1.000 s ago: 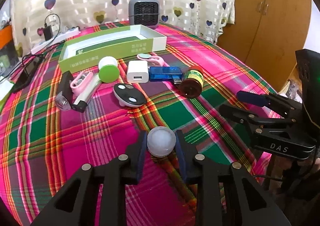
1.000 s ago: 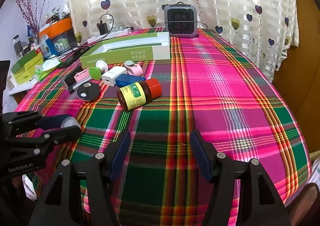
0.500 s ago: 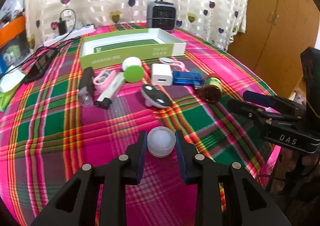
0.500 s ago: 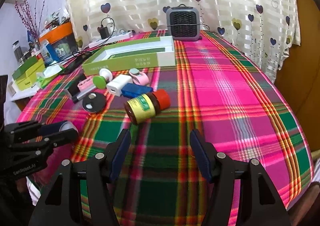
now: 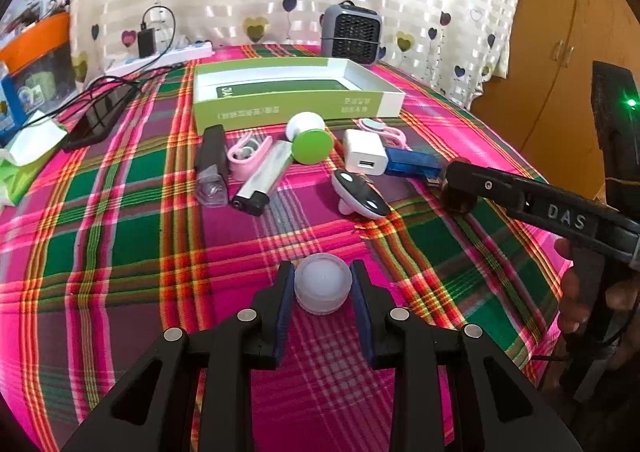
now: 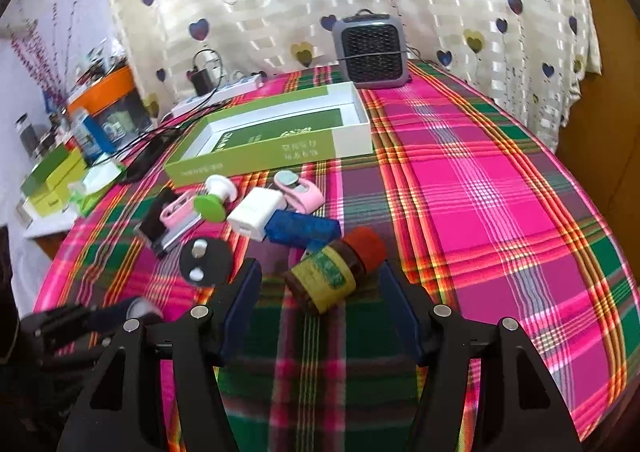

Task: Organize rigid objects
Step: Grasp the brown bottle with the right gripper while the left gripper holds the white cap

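My left gripper [image 5: 322,280] is shut on a small white domed puck [image 5: 322,286], held just above the plaid cloth in front of the object cluster. In the right wrist view my right gripper [image 6: 320,270] stands open, and a brown jar [image 6: 326,278] with a yellow-green label and red cap lies on its side between the fingers, clear of both pads. The left wrist view shows the right gripper [image 5: 520,196] reaching in from the right and hiding most of that jar. Behind lie a white charger [image 6: 254,218], a blue USB device [image 6: 304,230] and a black oval remote [image 6: 205,261].
An open green-and-white box [image 5: 296,108] sits behind the cluster, with a grey mini heater [image 5: 352,34] beyond it. A green-headed item [image 5: 312,146], pink clips [image 5: 244,156] and a silver torch [image 5: 260,180] lie left of the charger. A phone [image 5: 100,114] and cables lie far left.
Both grippers have moved forward toward the cluster. The jar, earlier ahead of the right gripper, now lies between its fingers. The left gripper still holds the white puck.
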`<state>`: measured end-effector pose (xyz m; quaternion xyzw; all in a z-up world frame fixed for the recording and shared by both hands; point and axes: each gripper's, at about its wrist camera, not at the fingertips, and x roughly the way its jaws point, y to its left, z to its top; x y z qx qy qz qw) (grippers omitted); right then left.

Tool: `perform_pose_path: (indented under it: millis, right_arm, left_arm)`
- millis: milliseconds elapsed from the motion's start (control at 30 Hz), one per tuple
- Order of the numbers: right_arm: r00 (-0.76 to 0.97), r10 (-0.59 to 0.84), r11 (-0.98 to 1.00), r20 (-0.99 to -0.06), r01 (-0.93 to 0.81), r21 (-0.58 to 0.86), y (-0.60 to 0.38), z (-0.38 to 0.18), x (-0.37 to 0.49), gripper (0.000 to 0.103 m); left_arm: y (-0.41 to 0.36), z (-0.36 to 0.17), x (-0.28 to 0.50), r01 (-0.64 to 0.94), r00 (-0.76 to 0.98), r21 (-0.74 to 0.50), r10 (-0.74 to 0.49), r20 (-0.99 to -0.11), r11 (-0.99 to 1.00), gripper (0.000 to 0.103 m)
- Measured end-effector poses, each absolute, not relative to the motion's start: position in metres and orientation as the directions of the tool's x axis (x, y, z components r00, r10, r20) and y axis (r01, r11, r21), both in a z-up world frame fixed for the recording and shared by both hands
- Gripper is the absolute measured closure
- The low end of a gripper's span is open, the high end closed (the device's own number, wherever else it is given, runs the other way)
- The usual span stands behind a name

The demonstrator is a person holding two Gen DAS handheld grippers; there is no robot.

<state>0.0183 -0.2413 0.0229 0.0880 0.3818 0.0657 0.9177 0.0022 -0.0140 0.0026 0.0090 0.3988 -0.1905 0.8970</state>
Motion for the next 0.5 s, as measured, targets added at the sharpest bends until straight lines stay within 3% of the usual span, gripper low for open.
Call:
perform_pose_path:
  millis: [500]
  right_arm:
    - [0.67,0.087,0.986,-0.738,0.047,0.159,-0.254,0.017,0.017,0.041]
  left_arm:
    - [-0.008,0.001,0.01,0.352,0.605,-0.159,-0.354,-0.713,0.922,0.076]
